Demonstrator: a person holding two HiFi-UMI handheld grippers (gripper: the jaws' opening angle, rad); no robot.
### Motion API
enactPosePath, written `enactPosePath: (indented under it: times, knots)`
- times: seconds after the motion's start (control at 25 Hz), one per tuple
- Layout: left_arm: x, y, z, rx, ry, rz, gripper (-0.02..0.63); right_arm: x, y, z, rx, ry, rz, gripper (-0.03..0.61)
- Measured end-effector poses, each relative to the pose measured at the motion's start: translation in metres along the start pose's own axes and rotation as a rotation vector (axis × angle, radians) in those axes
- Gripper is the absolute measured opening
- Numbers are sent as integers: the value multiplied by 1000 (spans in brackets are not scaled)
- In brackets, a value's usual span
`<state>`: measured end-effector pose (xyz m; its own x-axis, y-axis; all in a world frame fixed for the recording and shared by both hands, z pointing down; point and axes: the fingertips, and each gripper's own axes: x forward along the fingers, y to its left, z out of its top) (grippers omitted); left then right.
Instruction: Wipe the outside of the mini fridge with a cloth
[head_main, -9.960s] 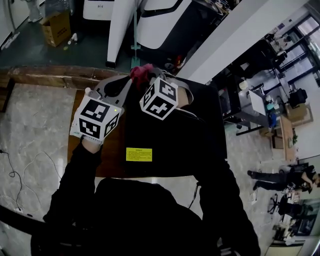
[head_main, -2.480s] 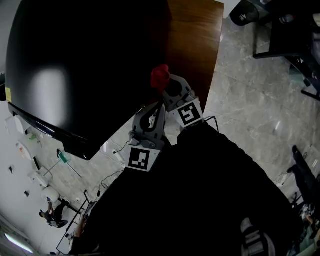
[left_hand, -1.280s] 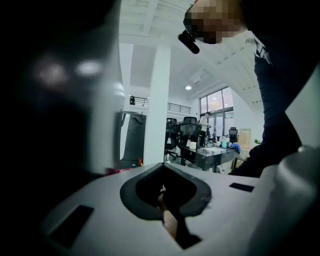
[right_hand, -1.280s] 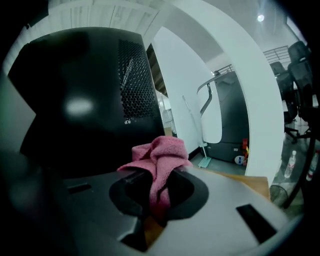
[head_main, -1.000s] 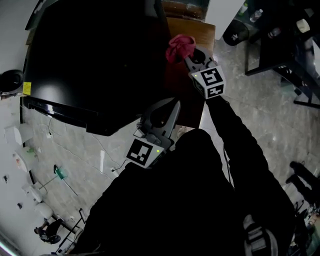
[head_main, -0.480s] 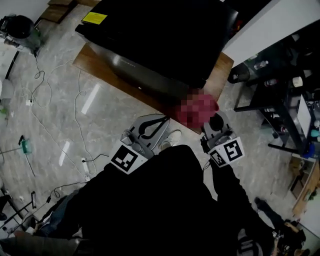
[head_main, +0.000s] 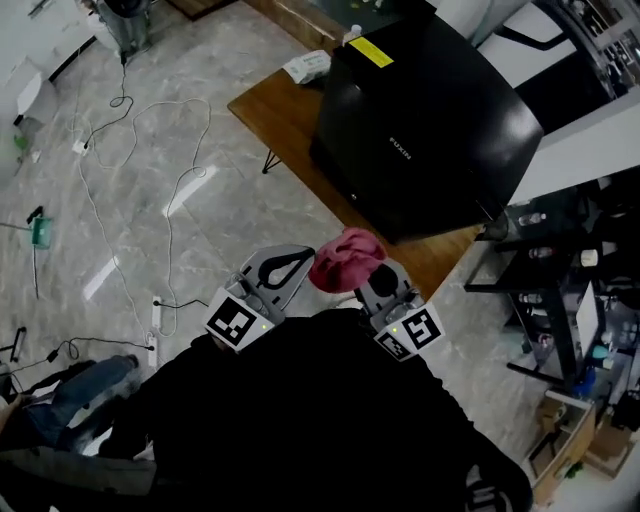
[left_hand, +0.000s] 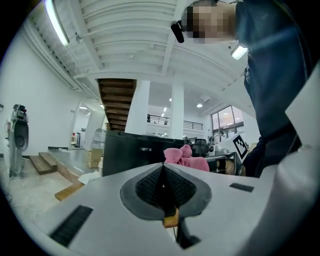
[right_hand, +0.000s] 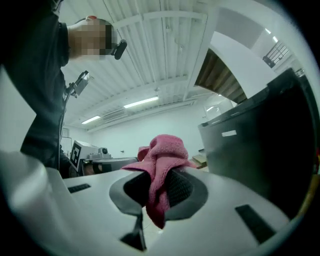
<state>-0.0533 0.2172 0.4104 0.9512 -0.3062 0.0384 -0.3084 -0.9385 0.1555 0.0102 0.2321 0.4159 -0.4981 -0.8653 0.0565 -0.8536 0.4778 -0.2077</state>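
Could lose the crumpled pink terry cloth (head_main: 343, 260), pinched by one fold in the clamped right gripper (head_main: 362, 280), once dragged across the black box-shaped mini fridge (head_main: 425, 120) filling the brown wooden bench's (head_main: 275, 115) right end. Holds both grippers close to the body, short of the bench's near edge, with the left gripper (head_main: 296, 260) closed on nothing.

One mini fridge (head_main: 430, 130), one cloth (head_main: 345, 262), one wooden table (head_main: 280, 110), and two grippers: left gripper (head_main: 303, 254), right gripper (head_main: 358, 277).
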Motion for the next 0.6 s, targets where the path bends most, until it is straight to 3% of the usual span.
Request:
enactPosePath:
  times: [0.2, 0.6]
  knots:
    - [-73, 60, 1, -10, -15, 128, 5, 84, 64, -9, -33, 42, 171, 54]
    - [-179, 146, 12, 21, -36, 306, 5, 193, 146, -15, -21, 64, 330, 54]
